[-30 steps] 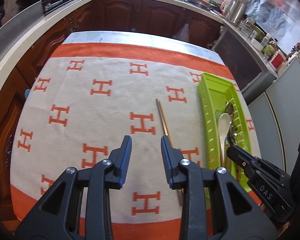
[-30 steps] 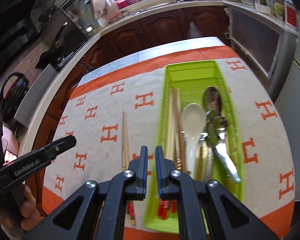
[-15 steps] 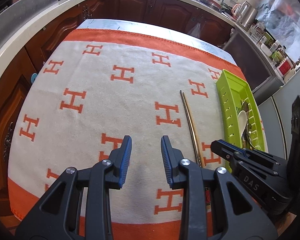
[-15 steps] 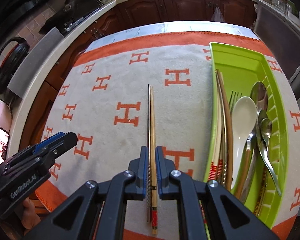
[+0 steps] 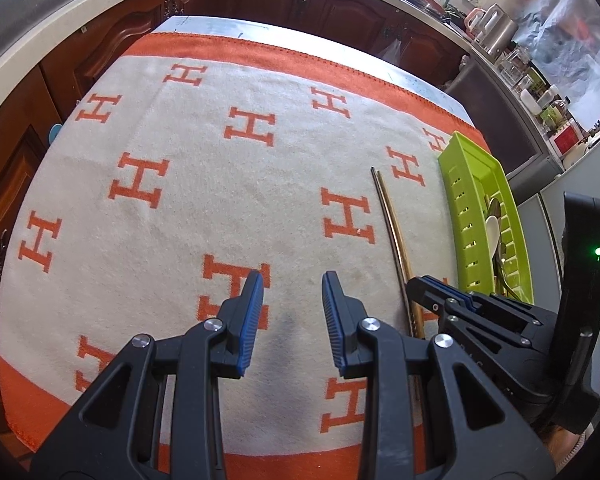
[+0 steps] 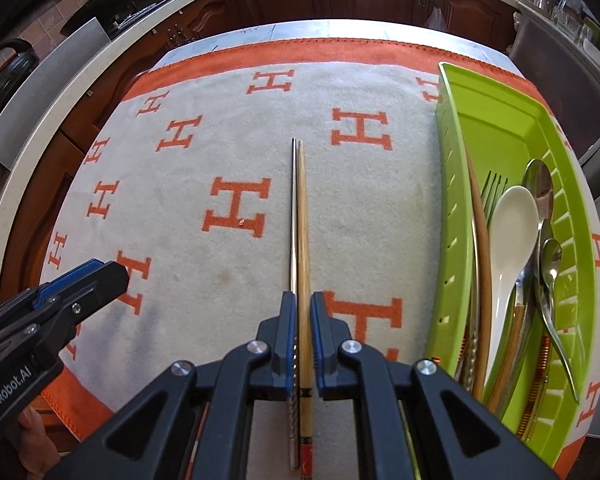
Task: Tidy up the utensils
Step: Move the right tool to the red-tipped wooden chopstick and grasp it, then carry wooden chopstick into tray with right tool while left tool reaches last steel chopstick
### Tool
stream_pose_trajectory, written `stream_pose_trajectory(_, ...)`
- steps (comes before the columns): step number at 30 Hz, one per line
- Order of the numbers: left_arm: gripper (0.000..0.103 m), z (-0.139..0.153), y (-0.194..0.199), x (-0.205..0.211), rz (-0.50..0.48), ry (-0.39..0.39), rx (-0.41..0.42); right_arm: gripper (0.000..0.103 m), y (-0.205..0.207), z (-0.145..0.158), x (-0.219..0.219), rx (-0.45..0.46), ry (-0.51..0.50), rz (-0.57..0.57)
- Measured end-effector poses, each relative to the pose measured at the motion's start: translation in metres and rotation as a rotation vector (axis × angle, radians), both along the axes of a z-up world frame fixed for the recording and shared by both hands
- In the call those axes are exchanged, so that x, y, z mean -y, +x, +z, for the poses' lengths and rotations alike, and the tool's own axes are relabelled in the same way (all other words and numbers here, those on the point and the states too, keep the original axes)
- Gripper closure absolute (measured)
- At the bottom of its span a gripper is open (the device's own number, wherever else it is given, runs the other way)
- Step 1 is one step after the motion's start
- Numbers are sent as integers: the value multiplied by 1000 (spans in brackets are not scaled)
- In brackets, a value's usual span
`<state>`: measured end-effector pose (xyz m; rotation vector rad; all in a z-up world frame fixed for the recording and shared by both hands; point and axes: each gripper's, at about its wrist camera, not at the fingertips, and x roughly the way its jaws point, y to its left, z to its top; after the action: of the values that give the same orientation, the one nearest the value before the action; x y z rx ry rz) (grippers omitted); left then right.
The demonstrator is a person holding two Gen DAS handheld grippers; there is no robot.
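Two chopsticks, one metal and one wooden (image 6: 300,224), lie side by side on the orange-and-cream H-pattern cloth (image 6: 228,152); they also show in the left wrist view (image 5: 394,236). My right gripper (image 6: 303,304) hangs over their near part, jaws narrowly apart on either side of the pair, not pressing them. The green tray (image 6: 496,120) to the right holds a white spoon (image 6: 512,216), metal spoons, a fork and chopsticks. My left gripper (image 5: 292,280) is open and empty over bare cloth, left of the chopsticks.
The cloth covers a small table (image 5: 204,24) ringed by dark wood kitchen cabinets and a pale counter. A kettle and jars (image 5: 496,28) stand on the far right counter. The tray (image 5: 476,184) lies along the cloth's right edge.
My right gripper moved left from over the tray to straddle the two chopsticks and came lower. My left gripper drifted left and forward, still open.
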<state>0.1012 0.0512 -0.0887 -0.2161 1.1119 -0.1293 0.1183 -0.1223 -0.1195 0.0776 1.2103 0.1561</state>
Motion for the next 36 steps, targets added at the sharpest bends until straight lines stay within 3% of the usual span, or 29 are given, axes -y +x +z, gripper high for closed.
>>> stream_pose_trajectory(9, 76, -7, 1, 5, -10, -2, -17, 94, 3, -5, -8, 12, -80, 29)
stream_pose_trajectory(16, 76, -11, 1, 14, -29, 5, -28, 96, 3, -4, -7, 37, -72, 32)
stream_pose_trajectory(25, 76, -8, 1, 24, -38, 8, -26, 97, -2, 14, 19, 35, 156, -32)
stream_pose_trajectory(36, 76, -13, 3, 62, -77, 4, -44, 97, -22, 54, 79, 134, 247, -130)
